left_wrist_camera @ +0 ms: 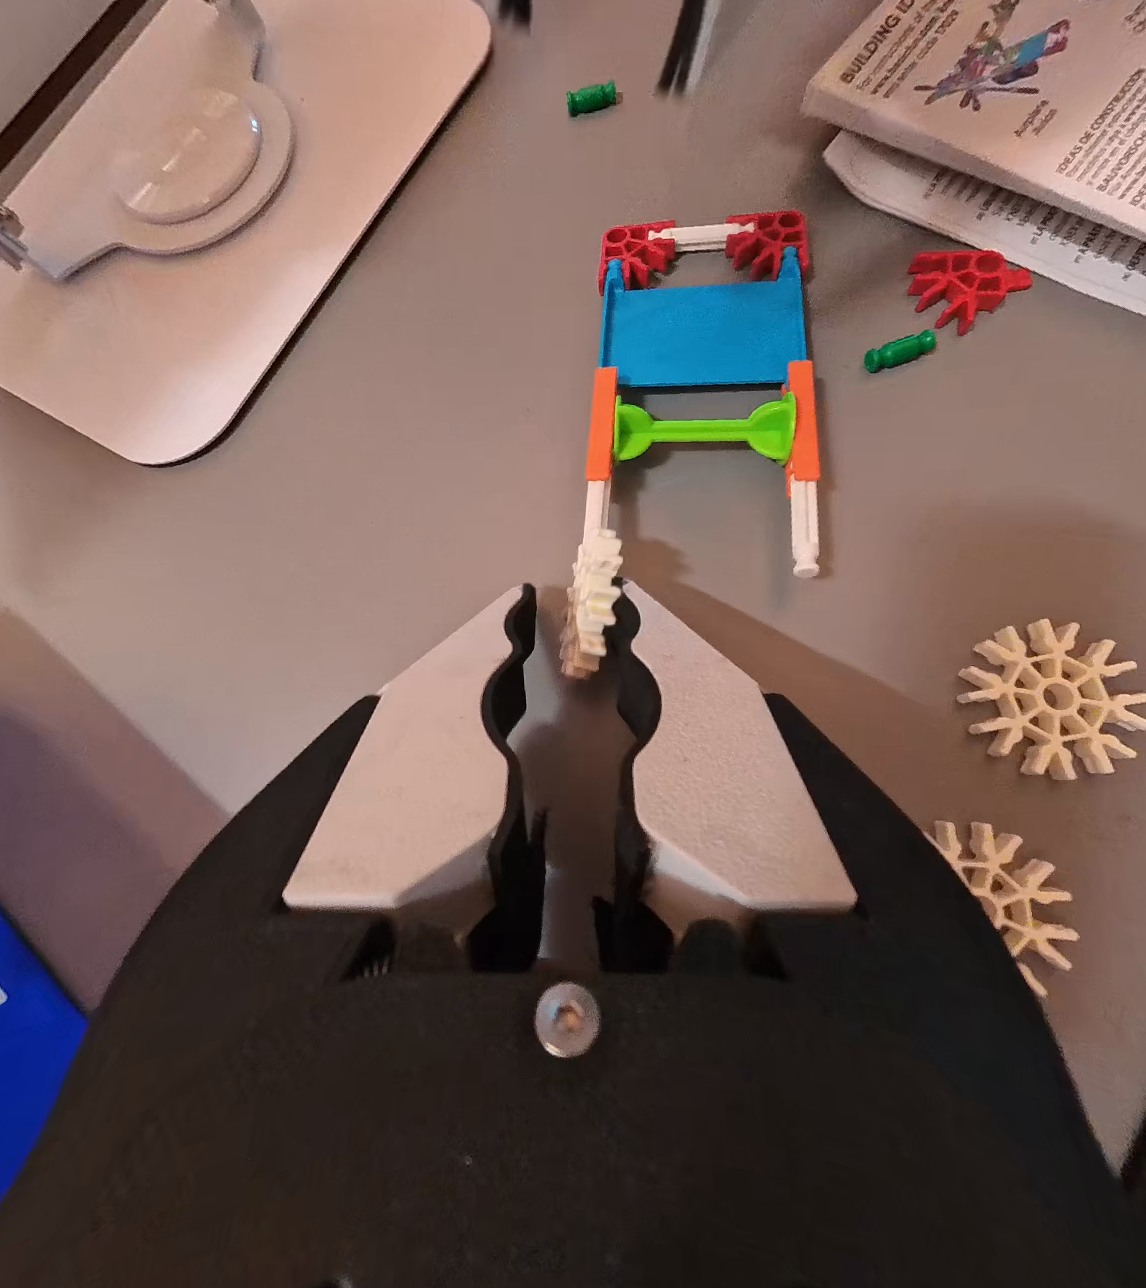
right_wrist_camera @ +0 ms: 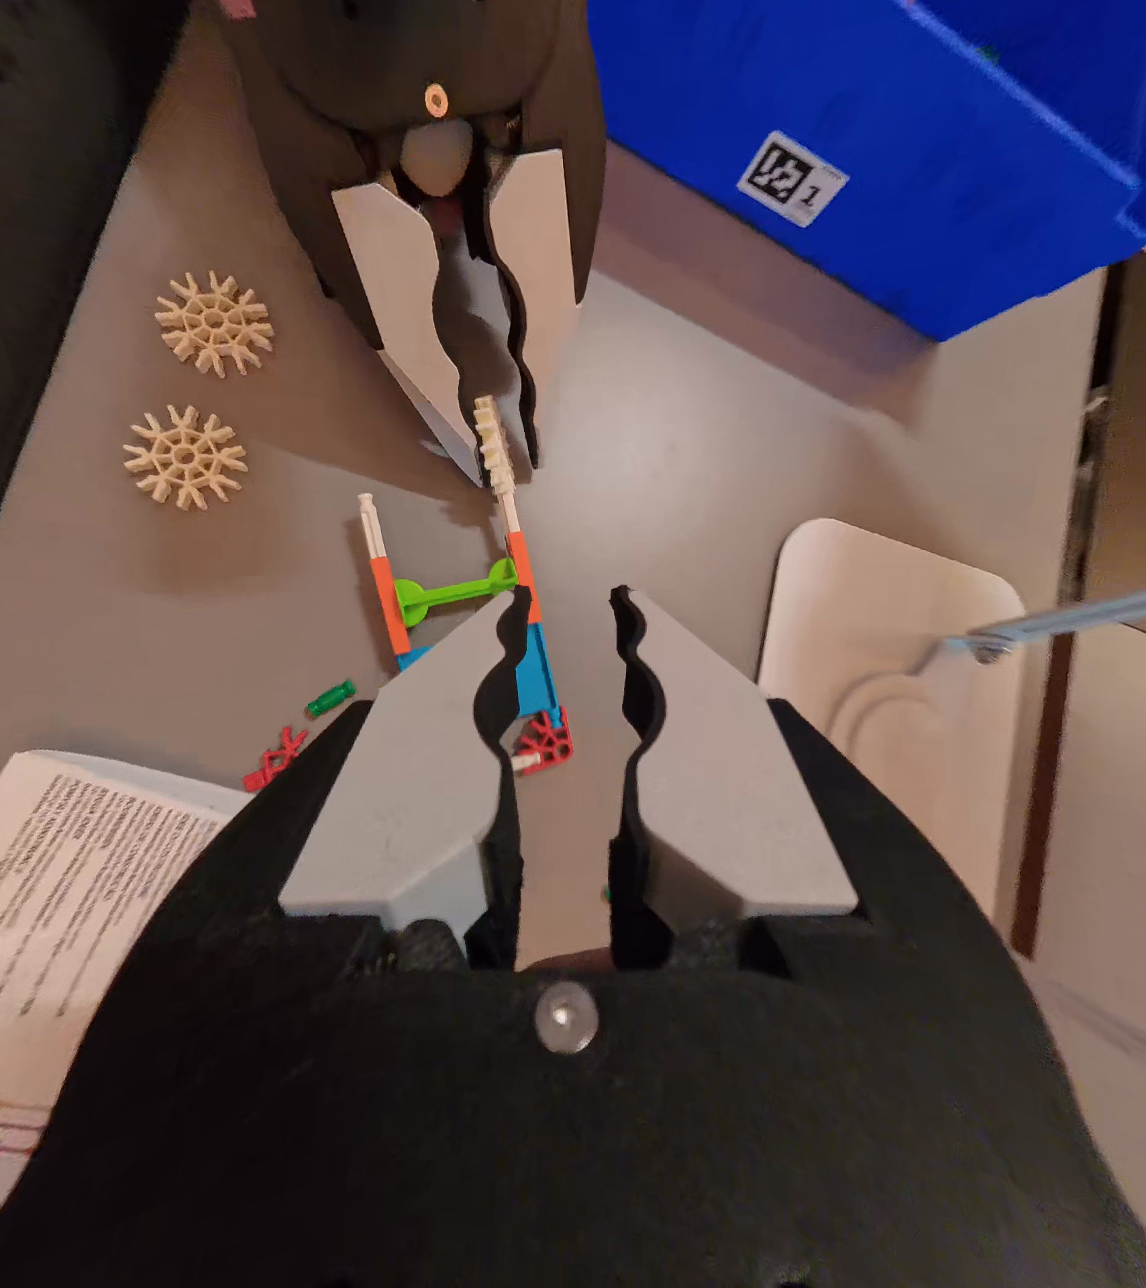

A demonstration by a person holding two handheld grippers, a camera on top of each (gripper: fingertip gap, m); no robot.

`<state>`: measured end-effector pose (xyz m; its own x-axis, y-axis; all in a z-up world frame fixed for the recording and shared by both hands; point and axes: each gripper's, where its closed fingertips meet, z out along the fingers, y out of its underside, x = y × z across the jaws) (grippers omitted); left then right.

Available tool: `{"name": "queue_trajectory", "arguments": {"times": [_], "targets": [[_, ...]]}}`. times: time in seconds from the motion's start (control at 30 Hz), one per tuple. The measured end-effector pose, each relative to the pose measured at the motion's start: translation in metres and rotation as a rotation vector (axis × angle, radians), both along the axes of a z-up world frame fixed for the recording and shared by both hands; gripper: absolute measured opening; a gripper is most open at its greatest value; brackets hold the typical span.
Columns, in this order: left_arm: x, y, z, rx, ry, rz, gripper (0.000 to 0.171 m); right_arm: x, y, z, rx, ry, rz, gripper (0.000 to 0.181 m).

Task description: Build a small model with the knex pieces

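On the table (left_wrist_camera: 347,530), two loose snowflake connectors (left_wrist_camera: 1052,699), a third edge-on between left gripper (left_wrist_camera: 577,613) tips; right gripper (right_wrist_camera: 567,592) apart.

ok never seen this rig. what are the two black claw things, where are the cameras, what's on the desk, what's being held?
They are two hand-held grippers, one in each of a person's hands, each with a camera looking forward along its jaws.

In the left wrist view, the left gripper has its jaws around a white snowflake connector standing on edge at the tip of a white rod of the toy frame; whether it is pinched tight is unclear.

In the right wrist view, the right gripper hangs open and empty over the frame's other end.

On the grey table: two loose snowflake connectors, a red connector, green rods, booklets, and a blue bin.
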<state>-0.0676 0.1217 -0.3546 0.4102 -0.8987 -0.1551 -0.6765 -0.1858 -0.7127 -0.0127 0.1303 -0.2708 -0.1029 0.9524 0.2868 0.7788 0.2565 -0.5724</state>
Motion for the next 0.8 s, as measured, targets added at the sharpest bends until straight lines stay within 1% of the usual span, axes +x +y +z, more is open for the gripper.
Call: {"name": "queue_trajectory", "arguments": {"times": [0.07, 0.1, 0.13, 0.2, 0.23, 0.27, 0.37, 0.43, 0.47, 0.53, 0.57, 0.67, 0.8], "targets": [[-0.001, -0.002, 0.001, -0.015, -0.01, 0.0, 0.018, 0.0, -0.005, 0.006, 0.004, 0.031, -0.004, 0.023], [-0.002, -0.002, 0.0, -0.021, -0.01, 0.003, 0.016, -0.003, -0.008, 0.004, -0.014, 0.048, -0.004, 0.022], [-0.002, -0.002, 0.001, -0.023, -0.011, 0.005, 0.015, -0.007, -0.009, -0.005, -0.032, 0.042, -0.004, 0.021], [-0.002, -0.002, 0.001, -0.024, -0.014, 0.006, 0.009, -0.017, -0.005, -0.03, -0.016, -0.007, -0.006, 0.021], [-0.003, -0.002, 0.001, -0.027, -0.014, 0.007, 0.009, -0.023, -0.004, -0.041, -0.018, -0.016, -0.003, 0.017], [-0.003, -0.002, 0.002, -0.026, -0.017, 0.01, 0.008, -0.03, -0.003, -0.048, -0.036, -0.007, -0.001, 0.017], [-0.003, -0.003, 0.002, -0.046, -0.032, 0.008, 0.005, -0.042, -0.005, -0.065, -0.106, 0.005, 0.018, 0.011], [-0.003, -0.001, 0.002, -0.056, -0.044, 0.014, 0.005, -0.044, -0.005, -0.075, -0.139, -0.012, 0.029, 0.011], [-0.002, -0.002, 0.002, -0.067, -0.052, 0.006, 0.005, -0.045, -0.006, -0.079, -0.154, -0.017, 0.035, 0.014], [-0.001, -0.002, 0.002, -0.077, -0.058, 0.007, 0.005, -0.045, -0.004, -0.084, -0.161, -0.026, 0.032, 0.014], [0.0, -0.003, 0.002, -0.085, -0.061, 0.001, 0.005, -0.046, -0.004, -0.085, -0.151, -0.021, 0.04, 0.008], [-0.001, -0.001, 0.002, -0.111, -0.074, 0.023, 0.005, -0.047, -0.002, -0.085, -0.114, 0.016, 0.046, 0.007], [-0.001, -0.002, 0.002, -0.212, -0.122, 0.052, 0.005, -0.048, -0.001, -0.084, -0.017, 0.064, 0.042, 0.006]]}}
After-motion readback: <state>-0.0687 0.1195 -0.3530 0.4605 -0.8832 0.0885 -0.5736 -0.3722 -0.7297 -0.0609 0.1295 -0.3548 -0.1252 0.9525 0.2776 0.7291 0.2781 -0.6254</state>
